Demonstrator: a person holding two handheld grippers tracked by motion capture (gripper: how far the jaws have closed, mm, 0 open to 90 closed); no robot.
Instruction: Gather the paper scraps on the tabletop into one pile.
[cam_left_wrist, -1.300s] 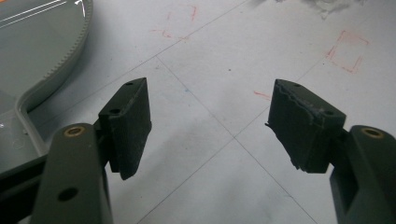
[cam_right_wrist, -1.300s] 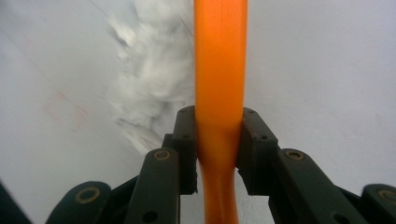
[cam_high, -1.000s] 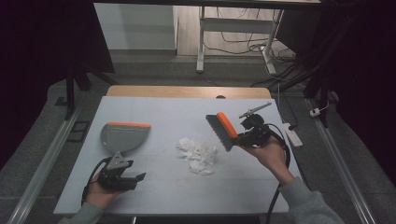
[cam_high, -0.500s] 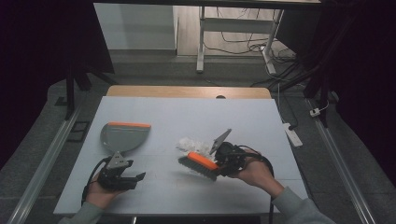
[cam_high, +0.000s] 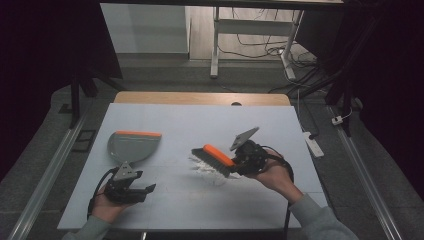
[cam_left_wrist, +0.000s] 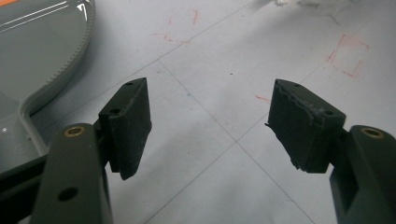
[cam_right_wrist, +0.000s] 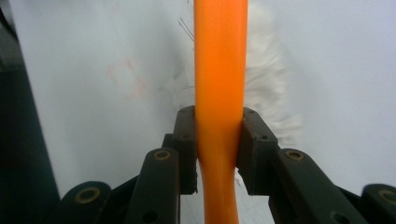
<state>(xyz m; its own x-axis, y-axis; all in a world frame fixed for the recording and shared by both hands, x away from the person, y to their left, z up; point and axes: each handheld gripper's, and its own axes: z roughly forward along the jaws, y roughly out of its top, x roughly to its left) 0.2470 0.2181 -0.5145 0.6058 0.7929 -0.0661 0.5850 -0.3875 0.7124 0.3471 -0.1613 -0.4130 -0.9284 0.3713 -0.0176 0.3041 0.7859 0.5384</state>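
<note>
Two grippers are working this table (cam_high: 300, 200), one in each of the person's hands. Over on the right side the right gripper (cam_high: 239, 162) is clamping tight on the orange handle of a brush (cam_high: 214, 159); in the right gripper view its jaws are pinching that brush (cam_right_wrist: 219, 70) from both sides, with the handle running straight up the middle between them. Looks like the brush is lying roughly level and tilted a bit, bristles facing down, right over a small heap of white scraps (cam_high: 206, 169) near the middle of the table. Those white scraps (cam_right_wrist: 271, 93) are peeking out on either side of the handle in the right gripper view, though whether the bristles are actually touching them is hard to call.

Meanwhile the left gripper (cam_high: 145, 189) is sitting low at the near left of the table with its jaws spread wide and nothing between them, just bare tabletop with some faint red marks (cam_left_wrist: 348, 56). Just beyond and beside it a grey dustpan (cam_high: 131, 145) with an orange front edge is lying flat on the table, well apart from the scraps. The dustpan (cam_left_wrist: 37, 51) is filling the upper left corner of the left gripper view.
</note>
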